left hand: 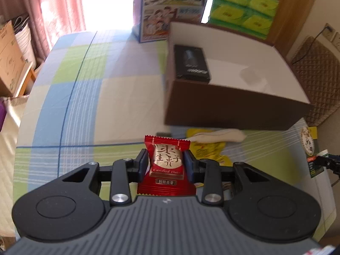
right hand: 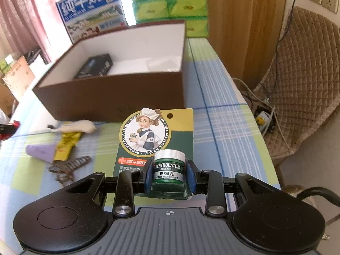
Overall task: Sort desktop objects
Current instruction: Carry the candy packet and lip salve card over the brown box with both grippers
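Your left gripper [left hand: 166, 165] was clamped on a red foil candied-date sweet packet [left hand: 166, 166], its two blue-padded fingers [left hand: 143, 164] pressing the packet's sides and holding it upright above the checked blue, green and white tablecloth [left hand: 85, 106]. Your right gripper [right hand: 169, 175] was pinching a carded green Mentholatum lip salve jar with a silver lid [right hand: 169, 167], the pads squeezing the blister at the foot of its green and gold backing card, lifted over the same cloth. Just past the sweet lay a yellow sachet [left hand: 209, 148] with a cream-coloured soft item [left hand: 221, 136] across it; in the right wrist view a lilac cone-shaped piece [right hand: 40, 152] and a brown striped hair clip [right hand: 68, 166] lay near them. Behind all these stood the open brown cardboard box with a white lining [left hand: 233, 110], with a small black carton [left hand: 192, 63] lying flat in its left part. Farther back, a blue milk carton case [right hand: 93, 8] and stacked green tissue packs [right hand: 170, 2] stood at the table's far edge, with pink curtains [left hand: 59, 6] at the window
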Demonstrator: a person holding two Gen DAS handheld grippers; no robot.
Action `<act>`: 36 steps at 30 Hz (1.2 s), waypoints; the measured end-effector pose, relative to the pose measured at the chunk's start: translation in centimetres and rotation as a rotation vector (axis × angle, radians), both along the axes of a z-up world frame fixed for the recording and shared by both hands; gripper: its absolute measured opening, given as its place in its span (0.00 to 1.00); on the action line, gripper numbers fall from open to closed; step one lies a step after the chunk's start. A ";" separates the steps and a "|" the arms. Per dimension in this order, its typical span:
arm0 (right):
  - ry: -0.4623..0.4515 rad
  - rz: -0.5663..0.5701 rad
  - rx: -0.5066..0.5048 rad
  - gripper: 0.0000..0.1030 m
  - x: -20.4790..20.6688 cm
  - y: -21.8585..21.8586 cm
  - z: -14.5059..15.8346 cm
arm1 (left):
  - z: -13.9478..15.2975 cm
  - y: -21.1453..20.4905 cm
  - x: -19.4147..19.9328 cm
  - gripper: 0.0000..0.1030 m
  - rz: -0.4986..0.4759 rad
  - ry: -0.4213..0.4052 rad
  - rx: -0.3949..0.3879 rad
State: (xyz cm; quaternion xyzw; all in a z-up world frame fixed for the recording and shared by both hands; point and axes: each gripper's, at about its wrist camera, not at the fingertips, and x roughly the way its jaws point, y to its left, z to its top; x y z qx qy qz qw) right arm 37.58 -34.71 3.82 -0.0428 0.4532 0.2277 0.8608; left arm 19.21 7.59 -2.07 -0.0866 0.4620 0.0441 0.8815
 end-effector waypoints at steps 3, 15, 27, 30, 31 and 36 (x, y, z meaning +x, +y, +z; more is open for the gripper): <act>-0.011 0.019 0.028 0.29 -0.7 0.3 1.0 | 0.8 -1.0 0.2 0.30 -0.021 -0.021 -0.003; -0.095 0.116 0.104 0.29 -1.0 2.3 5.1 | 3.2 -4.5 2.3 0.30 -0.115 -0.106 0.005; -0.151 0.164 0.129 0.29 2.4 4.8 6.9 | 4.6 -6.5 6.2 0.30 -0.169 -0.156 0.018; -0.156 0.158 0.127 0.29 4.0 5.3 7.0 | 4.6 -6.8 7.7 0.30 -0.175 -0.156 0.010; -0.158 0.153 0.123 0.29 4.6 5.5 6.9 | 4.5 -6.8 8.2 0.30 -0.175 -0.155 0.008; -0.152 0.130 0.109 0.29 7.4 6.9 6.4 | 4.0 -7.0 11.0 0.30 -0.177 -0.142 0.000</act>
